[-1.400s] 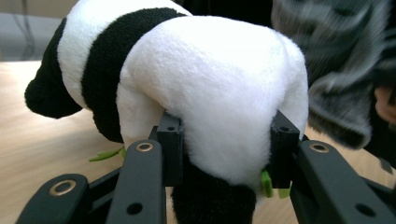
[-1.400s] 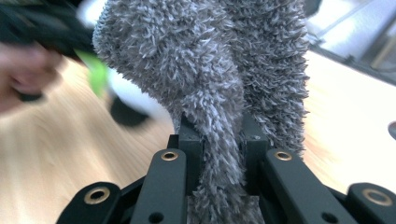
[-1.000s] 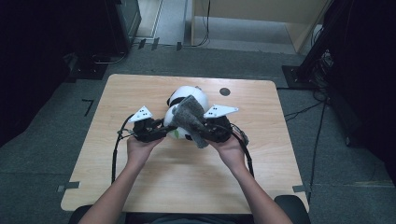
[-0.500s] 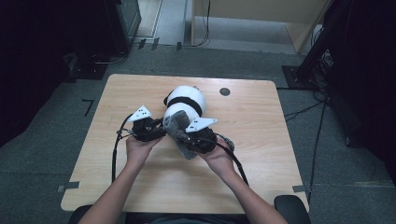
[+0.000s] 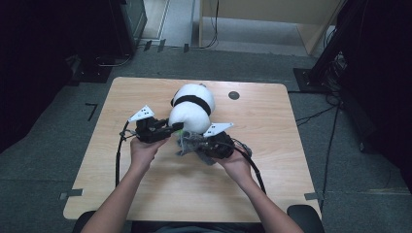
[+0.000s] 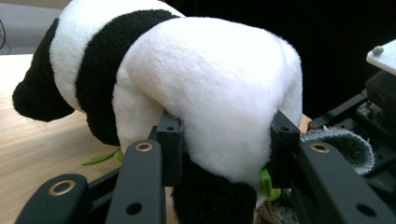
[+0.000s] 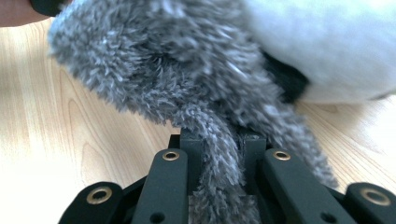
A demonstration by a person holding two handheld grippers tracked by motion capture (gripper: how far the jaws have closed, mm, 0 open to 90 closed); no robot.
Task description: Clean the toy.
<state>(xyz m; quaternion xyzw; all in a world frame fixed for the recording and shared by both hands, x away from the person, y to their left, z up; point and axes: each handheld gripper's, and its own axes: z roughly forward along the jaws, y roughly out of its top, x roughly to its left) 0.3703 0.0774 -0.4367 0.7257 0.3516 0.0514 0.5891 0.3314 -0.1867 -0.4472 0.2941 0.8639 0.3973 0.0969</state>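
Right gripper dropped lower with the grey fuzzy cloth, fingers pinching its strand tight, left gripper fingers clamped around the panda plush rump, plush resting mid-worktop, cloth just below it.

Both claws clamped, forearms converging.
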